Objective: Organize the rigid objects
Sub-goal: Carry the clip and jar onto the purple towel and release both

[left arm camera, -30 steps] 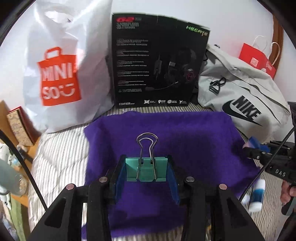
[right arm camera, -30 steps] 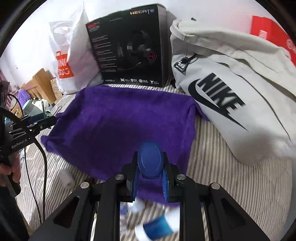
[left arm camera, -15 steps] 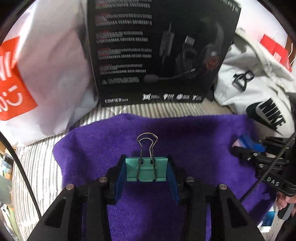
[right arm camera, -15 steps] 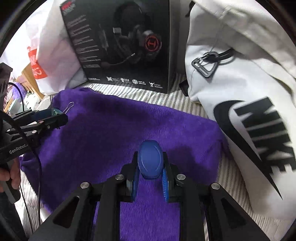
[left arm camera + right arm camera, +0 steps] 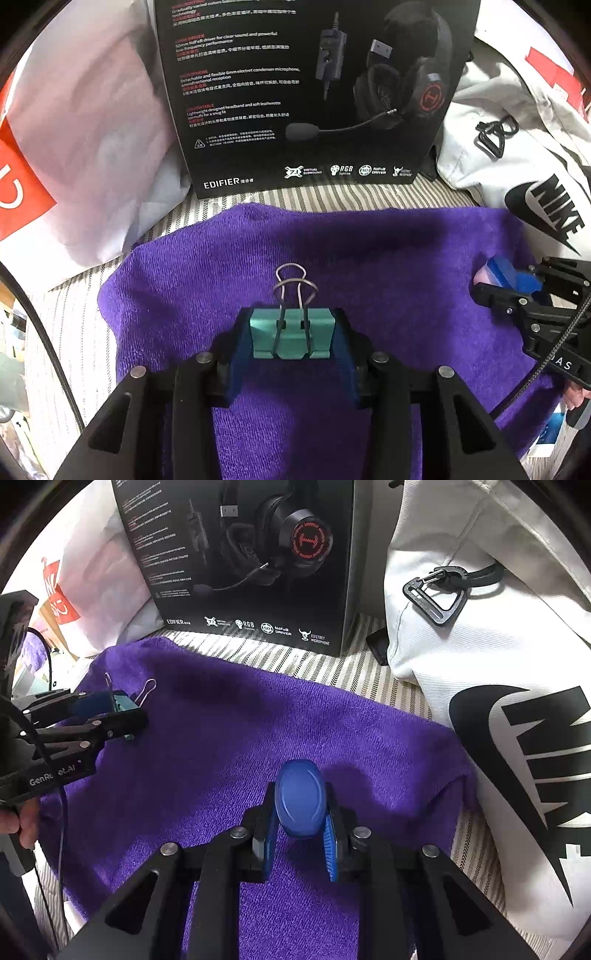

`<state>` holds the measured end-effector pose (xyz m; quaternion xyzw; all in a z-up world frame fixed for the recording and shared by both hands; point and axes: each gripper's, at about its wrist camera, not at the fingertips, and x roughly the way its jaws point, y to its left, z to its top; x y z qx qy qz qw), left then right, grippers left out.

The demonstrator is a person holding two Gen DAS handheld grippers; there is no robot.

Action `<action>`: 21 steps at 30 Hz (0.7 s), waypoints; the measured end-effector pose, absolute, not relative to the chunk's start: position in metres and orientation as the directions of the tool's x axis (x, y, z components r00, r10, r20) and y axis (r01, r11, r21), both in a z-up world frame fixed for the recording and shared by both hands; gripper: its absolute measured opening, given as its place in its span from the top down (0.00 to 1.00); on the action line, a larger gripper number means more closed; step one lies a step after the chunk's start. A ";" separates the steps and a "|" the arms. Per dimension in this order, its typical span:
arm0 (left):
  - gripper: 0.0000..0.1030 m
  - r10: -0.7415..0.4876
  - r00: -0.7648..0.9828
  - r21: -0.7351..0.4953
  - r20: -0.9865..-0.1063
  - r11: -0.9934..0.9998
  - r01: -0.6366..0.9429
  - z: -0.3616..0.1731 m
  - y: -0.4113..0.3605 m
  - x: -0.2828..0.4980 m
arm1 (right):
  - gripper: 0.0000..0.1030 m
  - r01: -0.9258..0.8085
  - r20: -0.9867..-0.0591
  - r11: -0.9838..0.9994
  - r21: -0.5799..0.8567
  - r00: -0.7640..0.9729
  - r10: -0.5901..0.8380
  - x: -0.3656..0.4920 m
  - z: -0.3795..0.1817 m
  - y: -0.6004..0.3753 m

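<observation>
Purple towel, both grippers angled steeply down, fingers clamping binder clip

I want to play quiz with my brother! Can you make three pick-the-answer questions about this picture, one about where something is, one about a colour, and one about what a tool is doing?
1. Where is the headset box?
A. Standing behind the purple towel
B. Lying on the towel
C. Inside the white Nike bag

2. What colour is the binder clip?
A. Red
B. Teal green
C. Yellow

3. What is the right tool doing?
A. Hanging open, holding nothing
B. Pinching the towel
C. Shut on a blue oval object

Answers:
1 A, the box stands upright past the towel's far edge.
2 B, the clip's body between the left tool's pads is teal green, with wire handles.
3 C, the blue pads press on both sides of the oval object.
</observation>
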<state>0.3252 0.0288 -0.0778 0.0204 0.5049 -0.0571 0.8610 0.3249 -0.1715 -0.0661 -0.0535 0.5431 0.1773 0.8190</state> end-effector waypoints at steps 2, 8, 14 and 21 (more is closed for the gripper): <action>0.52 -0.073 0.478 -0.016 -0.875 0.992 0.123 -0.078 0.027 0.323 | 0.77 -0.358 -0.908 0.928 0.102 0.348 0.234 0.323 -0.066 -0.171; 0.43 -0.057 0.460 -0.014 -0.886 0.995 0.096 -0.077 0.031 0.311 | 0.49 -0.363 -0.914 0.927 0.093 0.337 0.224 0.313 -0.067 -0.171; 0.43 -0.062 0.498 -0.023 -0.865 0.996 0.085 -0.048 0.040 0.281 | 0.49 -0.322 -0.913 0.941 0.106 0.344 0.221 0.292 -0.058 -0.182; 0.35 -0.142 0.567 -0.056 -0.811 0.984 0.166 -0.011 0.034 0.198 | 0.33 -0.290 -0.884 0.954 0.082 0.421 0.204 0.242 -0.011 -0.196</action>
